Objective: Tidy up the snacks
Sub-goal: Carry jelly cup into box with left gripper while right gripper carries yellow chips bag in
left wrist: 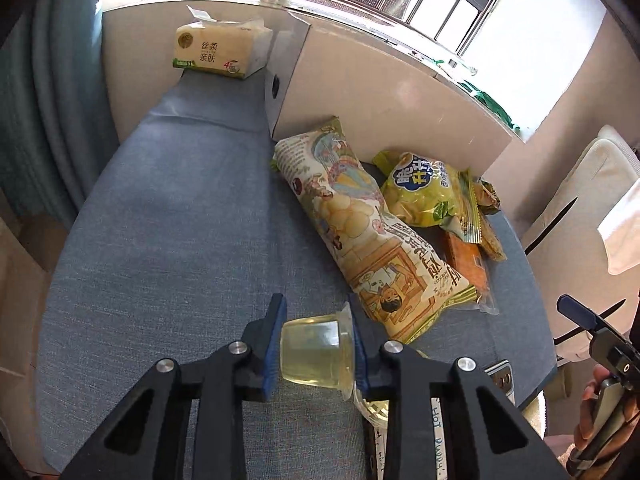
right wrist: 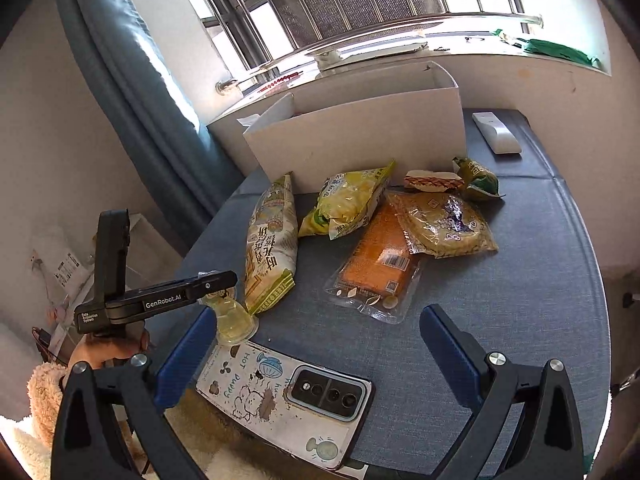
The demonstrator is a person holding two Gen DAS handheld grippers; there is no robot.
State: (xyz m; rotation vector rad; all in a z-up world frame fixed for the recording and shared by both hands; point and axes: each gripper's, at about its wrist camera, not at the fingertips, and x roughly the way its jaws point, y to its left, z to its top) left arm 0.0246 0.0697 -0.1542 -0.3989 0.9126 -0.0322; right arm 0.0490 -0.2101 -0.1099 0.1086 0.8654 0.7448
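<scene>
Left gripper [left wrist: 316, 354] clamped on a clear jelly cup [left wrist: 318, 354], blue pads pressing its two sides, cup lying sideways with the flanged rim toward the right pad; a second jelly cup [right wrist: 236, 322] sits just below it near the front edge of the table [left wrist: 160, 240], touching the corner of a phone [right wrist: 280, 396] in a cartoon case. Right gripper [right wrist: 316, 356] spread wide, nothing between its fingers, hovering over the phone at the front edge. Snacks cluster mid-table against the white cardboard box [right wrist: 360, 136]: long puffed-snack bag [left wrist: 360, 232], yellow-green chip bag [left wrist: 424, 192], orange cake in clear wrap [right wrist: 380, 264], yellow pastry pack [right wrist: 444, 224], a small green packet [right wrist: 480, 180] and a red-and-white wrapped item [right wrist: 432, 180] by the box wall. Tissue pack [left wrist: 220, 50] at the far left, white remote [right wrist: 496, 132] at the far right edge. Step in hand looks like lifting the jelly cup to carry it to the box. To do it well: keep squeeze light, the thin plastic wall can buckle or pop out sideways; lift straight up first so the flange clears the second cup and the puffed-snack bag corner; go over the box wall, not into it; release low inside. Right gripper should stay clear of the path.
</scene>
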